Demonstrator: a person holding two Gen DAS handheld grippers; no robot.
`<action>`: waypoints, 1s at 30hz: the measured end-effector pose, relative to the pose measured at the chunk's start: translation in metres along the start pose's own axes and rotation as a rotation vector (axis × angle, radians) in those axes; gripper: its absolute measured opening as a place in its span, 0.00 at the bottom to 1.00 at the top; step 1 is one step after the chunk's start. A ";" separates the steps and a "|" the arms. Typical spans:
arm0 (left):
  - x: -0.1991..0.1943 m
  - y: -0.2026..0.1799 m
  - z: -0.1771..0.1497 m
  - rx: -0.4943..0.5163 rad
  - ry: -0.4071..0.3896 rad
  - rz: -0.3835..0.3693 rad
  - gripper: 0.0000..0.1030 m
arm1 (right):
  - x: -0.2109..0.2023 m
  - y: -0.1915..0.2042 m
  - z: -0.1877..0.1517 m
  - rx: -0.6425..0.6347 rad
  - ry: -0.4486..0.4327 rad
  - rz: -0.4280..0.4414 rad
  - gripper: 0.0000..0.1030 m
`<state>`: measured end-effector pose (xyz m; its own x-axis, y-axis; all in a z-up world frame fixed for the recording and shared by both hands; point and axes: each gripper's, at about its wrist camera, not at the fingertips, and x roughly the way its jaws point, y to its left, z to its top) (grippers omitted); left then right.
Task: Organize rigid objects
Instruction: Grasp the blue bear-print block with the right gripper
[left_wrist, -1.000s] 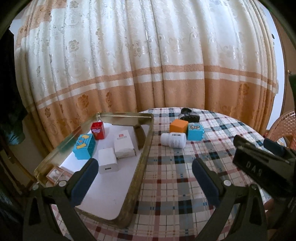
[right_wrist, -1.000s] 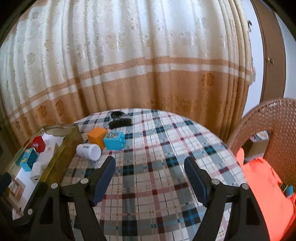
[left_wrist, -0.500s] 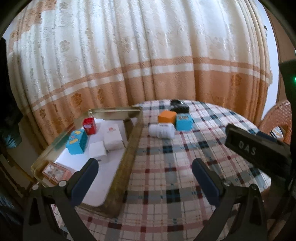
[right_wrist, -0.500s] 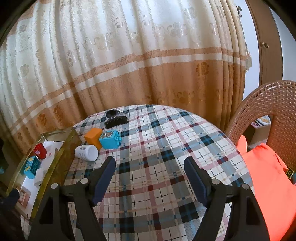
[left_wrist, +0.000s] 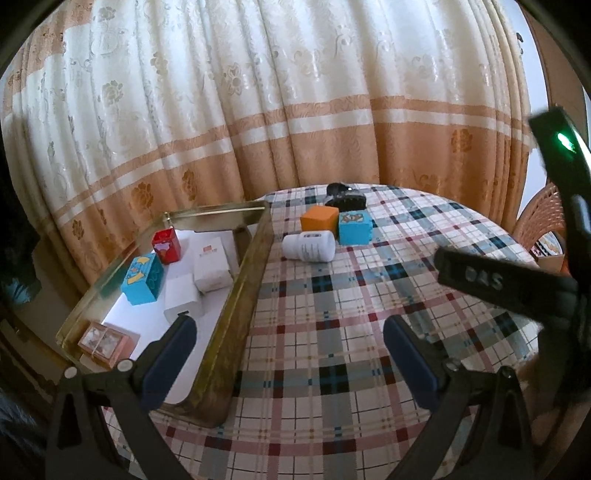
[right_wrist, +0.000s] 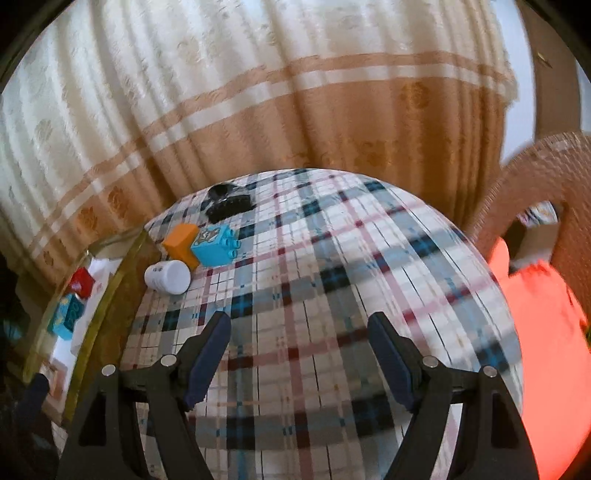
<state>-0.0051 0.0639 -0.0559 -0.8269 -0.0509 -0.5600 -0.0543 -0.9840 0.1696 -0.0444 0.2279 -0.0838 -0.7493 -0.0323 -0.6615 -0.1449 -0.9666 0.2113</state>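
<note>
Both claws stand wide apart and grip nothing: the left gripper (left_wrist: 288, 328) straddles the brass-rimmed tray (left_wrist: 236, 295) wall, the right gripper (right_wrist: 299, 325) hangs over bare checked tablecloth (right_wrist: 332, 288). The right view is blurred, so the black thing (right_wrist: 227, 203) at the far edge may be a hair clip. The tray holds red (left_wrist: 166, 245), teal (left_wrist: 143, 278), pink (left_wrist: 105, 343) and two white boxes (left_wrist: 199, 277); the white bottle (left_wrist: 309, 246) on its side, orange cube (left_wrist: 319, 218) and blue brick (left_wrist: 354, 228) lie just beside it.

From my right wrist view the tray (right_wrist: 110, 280) is blurred and cut off; its white boxes (left_wrist: 212, 264) may sit hidden behind the wall.
</note>
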 end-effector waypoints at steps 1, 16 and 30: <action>0.000 -0.001 0.000 0.003 0.002 -0.004 1.00 | 0.003 0.002 0.004 -0.027 0.004 0.002 0.76; 0.021 -0.005 0.012 -0.058 0.069 -0.037 0.99 | 0.090 0.045 0.069 -0.363 0.140 0.199 0.76; 0.031 -0.025 0.011 0.005 0.114 -0.049 1.00 | 0.133 0.070 0.085 -0.447 0.182 0.258 0.76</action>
<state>-0.0355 0.0889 -0.0687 -0.7540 -0.0222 -0.6565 -0.0963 -0.9849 0.1439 -0.2092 0.1772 -0.0955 -0.5946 -0.2876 -0.7509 0.3470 -0.9342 0.0830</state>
